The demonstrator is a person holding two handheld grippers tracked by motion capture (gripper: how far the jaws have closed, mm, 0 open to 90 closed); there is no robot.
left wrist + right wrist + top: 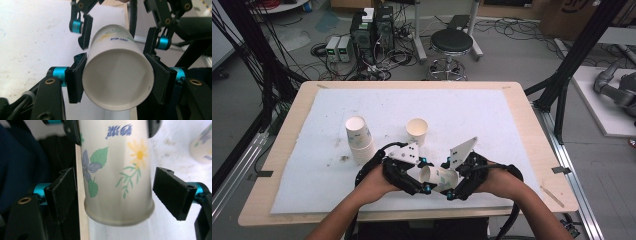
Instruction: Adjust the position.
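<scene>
A flowered paper cup lies on its side in the air between my two grippers, above the front of the white mat. My left gripper is shut on it near the rim. In the left gripper view the cup's open mouth faces the camera with both pads pressed against its sides. My right gripper is open around the base end. In the right gripper view its fingers stand on each side of the cup's base, with a gap on the left side.
A stack of paper cups stands on the mat at the left, and a single upright cup sits near the middle. Another cup shows blurred at the right. The table's wooden edge frames the mat. A stool and computers stand beyond.
</scene>
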